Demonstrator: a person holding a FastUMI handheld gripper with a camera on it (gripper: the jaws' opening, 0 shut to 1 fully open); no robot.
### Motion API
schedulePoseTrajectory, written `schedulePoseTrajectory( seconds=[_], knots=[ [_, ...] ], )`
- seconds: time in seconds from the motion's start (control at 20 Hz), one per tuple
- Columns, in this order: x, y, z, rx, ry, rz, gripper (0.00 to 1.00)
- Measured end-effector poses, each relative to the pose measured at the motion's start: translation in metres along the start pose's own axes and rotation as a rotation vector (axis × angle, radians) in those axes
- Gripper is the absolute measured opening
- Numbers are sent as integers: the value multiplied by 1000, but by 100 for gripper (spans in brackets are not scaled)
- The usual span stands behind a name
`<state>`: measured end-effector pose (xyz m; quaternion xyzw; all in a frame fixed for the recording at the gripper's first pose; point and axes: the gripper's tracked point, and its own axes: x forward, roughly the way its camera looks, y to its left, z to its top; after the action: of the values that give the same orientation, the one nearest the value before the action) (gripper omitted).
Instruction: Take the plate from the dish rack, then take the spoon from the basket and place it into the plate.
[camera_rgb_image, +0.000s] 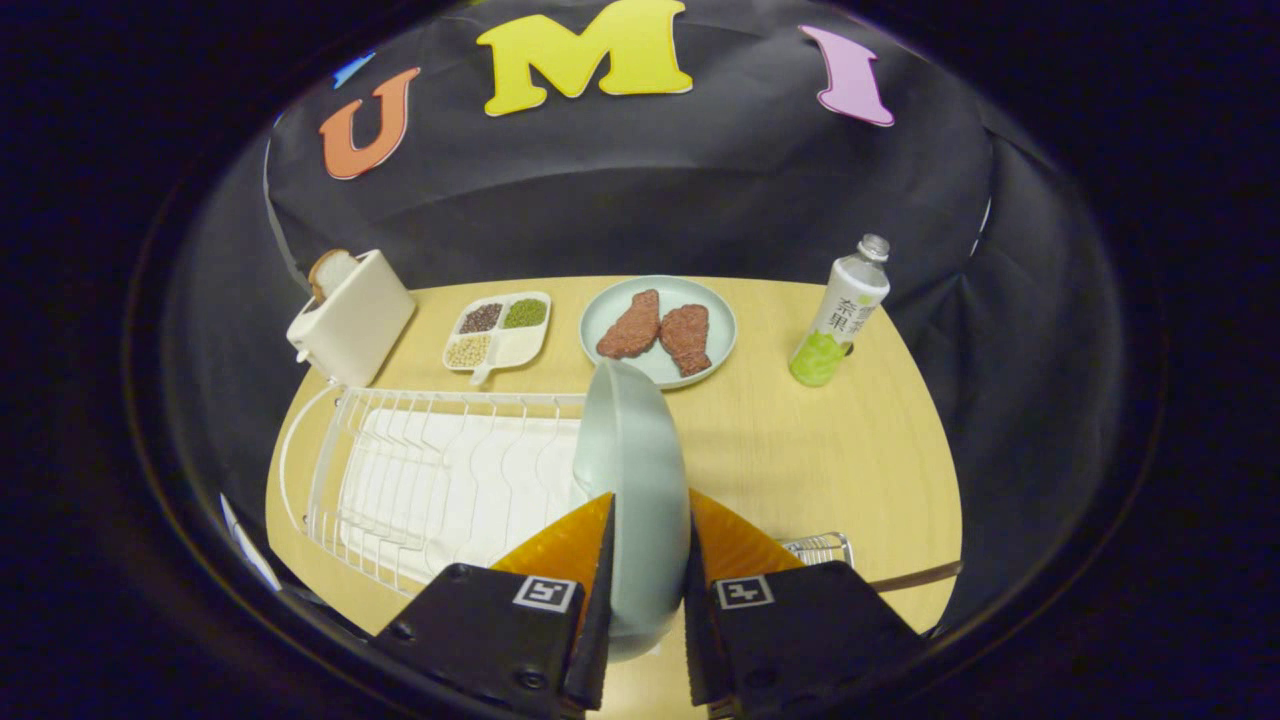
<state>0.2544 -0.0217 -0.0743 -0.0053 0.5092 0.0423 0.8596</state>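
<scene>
Pale green plate (632, 470): stands on edge between the two fingers, its rim facing the camera, its top rising well above the fingertips.
Gripper (650, 520): closed to the plate's thickness, one finger pressing each face, so it has hold of the plate.
Plate and rack: the plate sits at the right end of the rack (400, 470); whether its lower edge touches the wires or hangs clear is hard to judge, as the fingers cover that part.
Rack: white wire, lying on the table to the left of the fingers, with a white tray under its wires.
Table (820, 450): light wood, bare to the right of the plate.
Basket (820, 548): a small wire corner shows just beyond the right finger.
Spoon (915, 576): probably the thin dark handle that sticks out to the right of the basket; its bowl is hidden.
Toaster (352, 315): cream, at the far left corner of the table, behind the rack, with a slice of bread in its slot.
Divided dish (498, 332): white, four sections, holding beans or grains, just right of the toaster.
Far plate (700, 300): same pale green, lying flat beyond the held plate, carrying two brown pieces of meat (655, 332).
Bottle (838, 312): upright, green drink inside, at the far right of the table, well apart from the far plate.
</scene>
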Motion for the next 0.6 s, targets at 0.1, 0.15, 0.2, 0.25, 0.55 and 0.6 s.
schedulePoseTrajectory(
  seconds=[0.1,0.15,0.2,0.25,0.55,0.6],
  knots=[
    [-5,-2,2,29,-10,-15,34],
    [-6,-2,1,32,-10,-27,33],
    [-9,-4,2,32,-12,-44,33],
    [-11,-4,2,32,-12,-62,33],
    [-36,0,14,-11,-75,-182,33],
    [-44,0,22,-27,-109,-190,33]
  ],
)
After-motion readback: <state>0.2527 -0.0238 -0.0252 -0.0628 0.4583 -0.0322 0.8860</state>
